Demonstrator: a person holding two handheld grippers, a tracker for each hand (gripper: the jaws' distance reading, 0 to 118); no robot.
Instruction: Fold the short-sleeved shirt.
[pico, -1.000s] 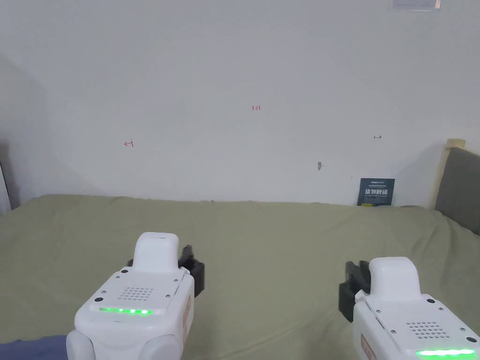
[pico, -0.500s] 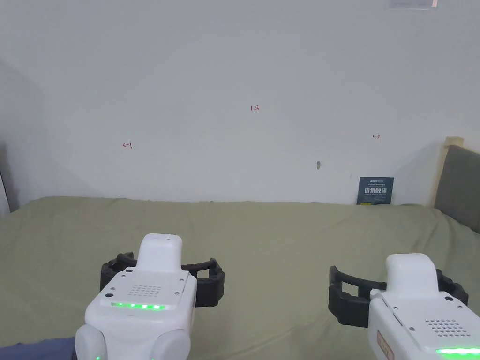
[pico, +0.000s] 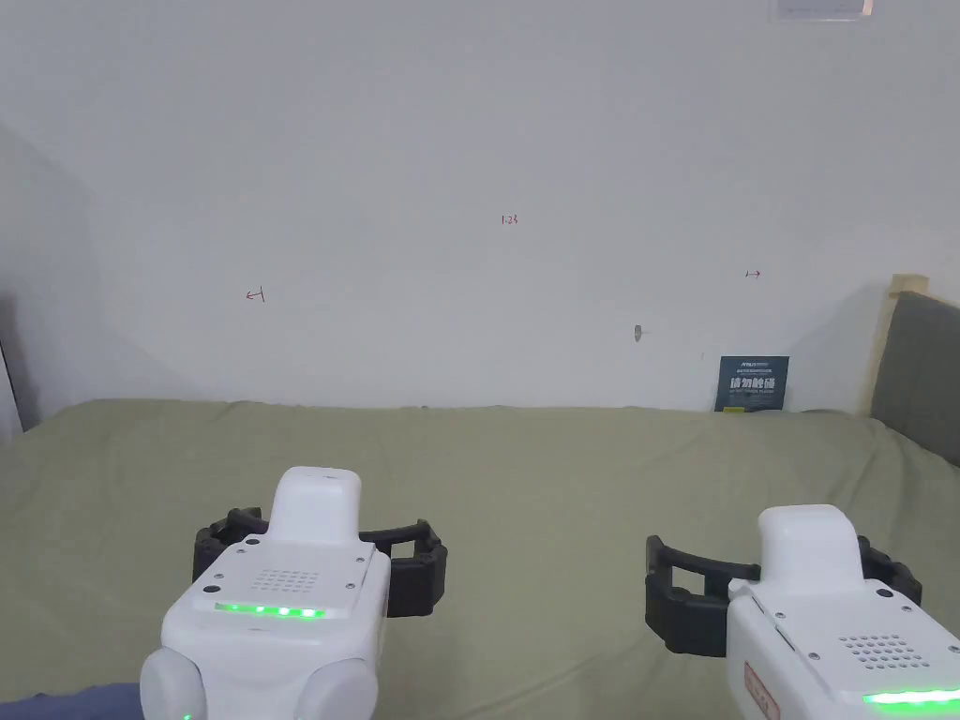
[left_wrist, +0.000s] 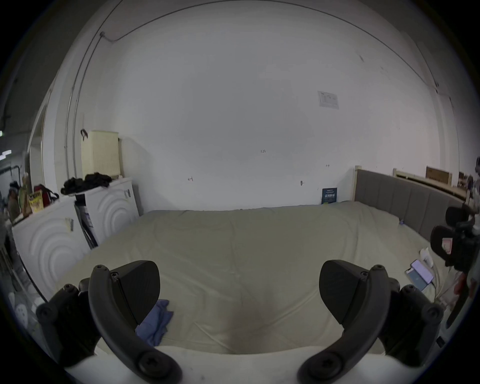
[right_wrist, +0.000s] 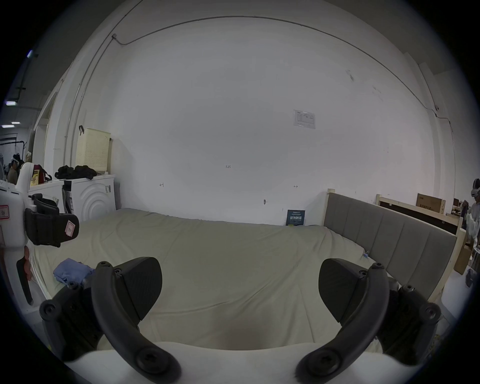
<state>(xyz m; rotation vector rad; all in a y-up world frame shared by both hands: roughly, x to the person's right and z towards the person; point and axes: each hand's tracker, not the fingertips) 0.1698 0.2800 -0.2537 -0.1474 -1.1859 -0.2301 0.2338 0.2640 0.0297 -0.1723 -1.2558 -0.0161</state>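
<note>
Left gripper (pico: 319, 562) and right gripper (pico: 778, 586) held above the olive bedsheet (pico: 544, 469), jaws of both spread wide and empty, crumpled blue shirt (left_wrist: 155, 322) on the sheet at seven o'clock of the left gripper, just beside its left jaw, untouched

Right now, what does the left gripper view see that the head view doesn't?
Left gripper view extras: white cabinets, a cream basket, phones at the bed's edge. Head view extras: green light strips atop the open left claw and right claw. Shared: the green bed sheet, the dark sign, the crumpled blue shirt.
</note>
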